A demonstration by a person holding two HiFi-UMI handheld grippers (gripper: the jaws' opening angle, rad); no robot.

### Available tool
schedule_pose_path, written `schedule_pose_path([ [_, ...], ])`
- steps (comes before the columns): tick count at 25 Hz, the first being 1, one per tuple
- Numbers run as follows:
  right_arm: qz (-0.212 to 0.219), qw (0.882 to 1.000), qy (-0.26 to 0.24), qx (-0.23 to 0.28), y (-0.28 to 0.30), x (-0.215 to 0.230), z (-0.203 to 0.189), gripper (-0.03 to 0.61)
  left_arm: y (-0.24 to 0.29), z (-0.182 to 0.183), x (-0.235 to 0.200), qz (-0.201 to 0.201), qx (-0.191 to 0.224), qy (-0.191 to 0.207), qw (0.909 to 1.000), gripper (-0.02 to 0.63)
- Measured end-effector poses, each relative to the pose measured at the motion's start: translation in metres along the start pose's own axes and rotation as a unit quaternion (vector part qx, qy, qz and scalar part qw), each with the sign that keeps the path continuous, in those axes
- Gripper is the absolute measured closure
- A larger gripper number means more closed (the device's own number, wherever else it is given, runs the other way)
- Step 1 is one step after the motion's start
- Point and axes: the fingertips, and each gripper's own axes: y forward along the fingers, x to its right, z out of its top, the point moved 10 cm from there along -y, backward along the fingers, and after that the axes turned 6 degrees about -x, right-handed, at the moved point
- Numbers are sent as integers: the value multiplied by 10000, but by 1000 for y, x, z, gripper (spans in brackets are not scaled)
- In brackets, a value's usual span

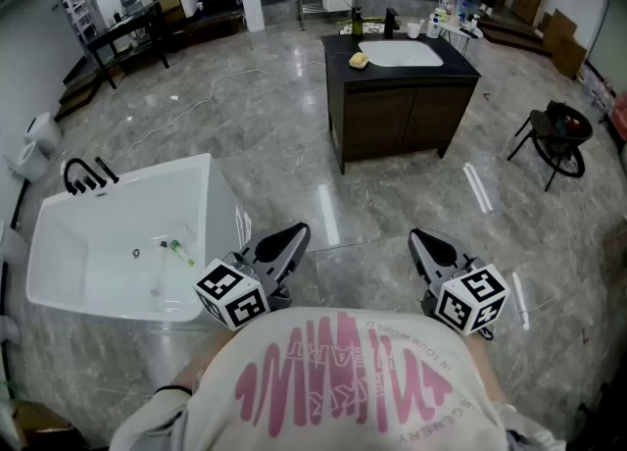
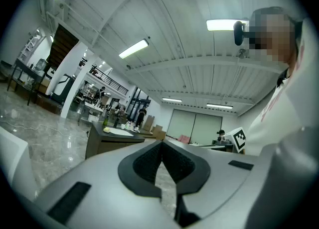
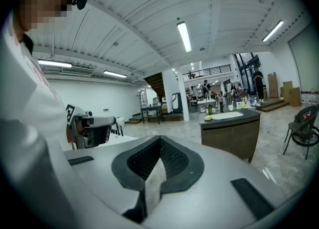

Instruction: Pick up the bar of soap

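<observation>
The bar of soap (image 1: pixel 359 60) is a small yellow lump on the left end of a dark vanity counter (image 1: pixel 343 47), beside its white basin, far ahead across the floor. It also shows as a yellow speck, the soap (image 2: pixel 106 130) in the left gripper view and the soap (image 3: pixel 208 118) in the right gripper view. My left gripper (image 1: pixel 298 235) and right gripper (image 1: pixel 419 239) hang close to my body, both pointing forward toward the vanity. Each is shut with nothing between its jaws: left gripper (image 2: pixel 162 144), right gripper (image 3: pixel 160 140).
A white bathtub (image 1: pixel 211 170) with a black tap stands on the floor just left of my left gripper. Bottles and a black tap crowd the counter's back edge. A black chair (image 1: pixel 558 130) stands to the right. Tables and shelving line the far walls.
</observation>
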Motion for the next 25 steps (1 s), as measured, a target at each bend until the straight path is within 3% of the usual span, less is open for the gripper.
schedule_pose_path([
  [11, 149, 9996, 250, 21, 23, -6, -3, 566, -9, -4, -19, 23, -113, -91, 9999, 603],
  [20, 285, 9980, 468, -326, 66, -29, -33, 566, -32, -44, -52, 470, -301, -479, 9973, 603],
  [25, 149, 9961, 724, -486, 87, -27, -45, 567, -40, -56, -79, 524, 124, -836, 9950, 603],
])
